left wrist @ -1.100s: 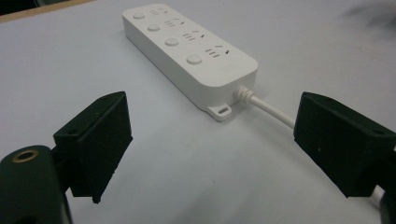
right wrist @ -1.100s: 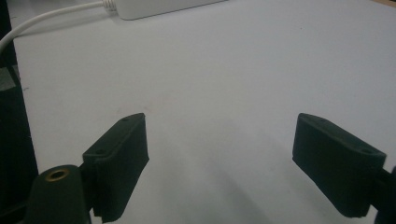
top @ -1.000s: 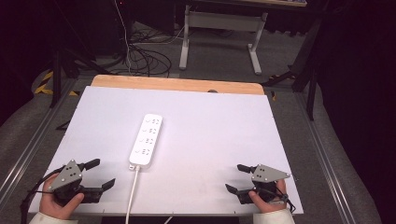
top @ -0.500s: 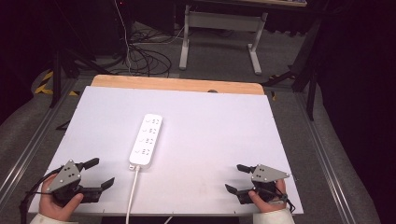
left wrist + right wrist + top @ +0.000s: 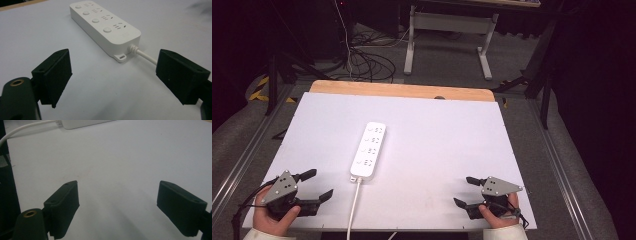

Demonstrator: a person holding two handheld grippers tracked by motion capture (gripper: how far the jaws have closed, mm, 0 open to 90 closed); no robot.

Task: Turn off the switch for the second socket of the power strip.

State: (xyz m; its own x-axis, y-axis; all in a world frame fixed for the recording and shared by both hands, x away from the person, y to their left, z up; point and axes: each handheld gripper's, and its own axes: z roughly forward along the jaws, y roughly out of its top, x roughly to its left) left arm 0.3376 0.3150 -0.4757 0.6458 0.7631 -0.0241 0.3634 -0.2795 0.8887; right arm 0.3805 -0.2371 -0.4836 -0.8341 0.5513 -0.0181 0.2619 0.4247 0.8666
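Now | L claw [image 5: 314, 184] wide, empty | R claw [image 5: 464, 191] wide, empty | power strip [image 5: 369, 150] mid-table, untouched

High view: overhead, facing fwd/down, far. Both gripper views: low, close, skimming along tabletop. All share white four-socket plastic power strip [image 5: 368, 150] w/ cord.

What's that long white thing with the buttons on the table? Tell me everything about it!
It's a white power strip, looking like smooth plastic, lying flat near the middle of the white table. It has four round buttons in a row, each beside a set of socket holes, and a small mounting tab at the near end. Nothing is plugged in. Its white cord runs off the table's near edge. Both tools sit apart from it, touching nothing.
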